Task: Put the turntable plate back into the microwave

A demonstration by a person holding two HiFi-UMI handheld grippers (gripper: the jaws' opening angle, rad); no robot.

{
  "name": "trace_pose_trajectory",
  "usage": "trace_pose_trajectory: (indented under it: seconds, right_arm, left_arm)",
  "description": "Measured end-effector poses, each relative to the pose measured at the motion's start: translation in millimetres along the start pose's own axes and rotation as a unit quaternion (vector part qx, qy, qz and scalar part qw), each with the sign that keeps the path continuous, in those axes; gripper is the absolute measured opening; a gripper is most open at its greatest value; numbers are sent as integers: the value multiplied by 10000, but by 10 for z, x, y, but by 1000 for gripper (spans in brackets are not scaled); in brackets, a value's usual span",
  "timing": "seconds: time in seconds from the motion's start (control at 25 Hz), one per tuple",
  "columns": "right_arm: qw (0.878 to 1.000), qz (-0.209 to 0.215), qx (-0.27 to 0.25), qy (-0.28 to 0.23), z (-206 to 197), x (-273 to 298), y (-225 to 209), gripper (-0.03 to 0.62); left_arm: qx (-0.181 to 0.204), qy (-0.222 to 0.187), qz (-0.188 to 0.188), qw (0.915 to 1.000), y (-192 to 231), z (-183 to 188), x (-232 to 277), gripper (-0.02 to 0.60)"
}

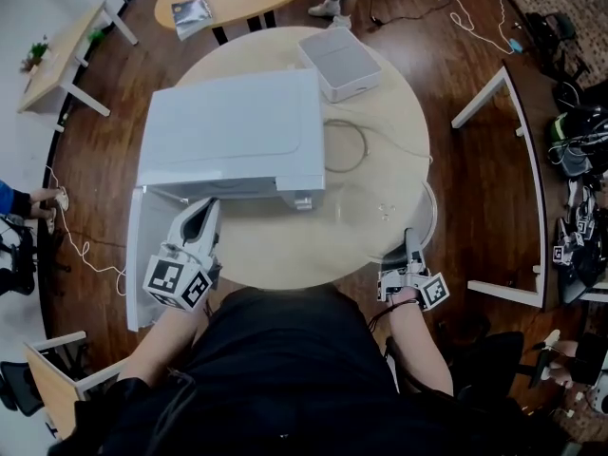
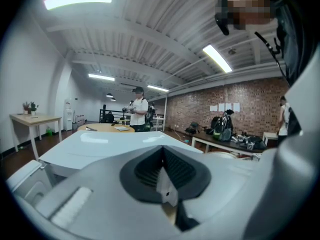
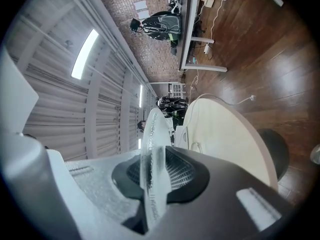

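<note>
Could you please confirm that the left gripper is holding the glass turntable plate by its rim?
Not quite: the right gripper is holding the glass turntable plate by its rim, as the right gripper view shows.

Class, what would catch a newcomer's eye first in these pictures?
The white microwave sits on the left half of the round table, its door swung open toward the person. At the table's right edge, the right gripper pinches a clear glass plate by its rim.
</note>
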State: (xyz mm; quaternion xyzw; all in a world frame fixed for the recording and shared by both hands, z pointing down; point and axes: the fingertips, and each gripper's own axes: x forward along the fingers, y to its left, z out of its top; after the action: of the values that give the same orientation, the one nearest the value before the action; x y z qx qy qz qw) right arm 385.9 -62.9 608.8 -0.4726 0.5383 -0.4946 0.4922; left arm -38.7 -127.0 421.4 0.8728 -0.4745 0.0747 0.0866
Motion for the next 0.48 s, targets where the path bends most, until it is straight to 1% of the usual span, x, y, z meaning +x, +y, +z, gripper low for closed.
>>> trace_pose_trajectory:
  seconds: [0.24, 0.48]
  right_arm:
    - [9985, 135, 41, -537, 4, -161, 143, 40]
    - [9967, 177, -37, -790, -65, -319, 243, 40]
  left_arm:
    - [38, 24, -91, 9999, 181, -64, -159, 6]
    - [-92, 105, -126, 9998, 340, -166, -331, 6]
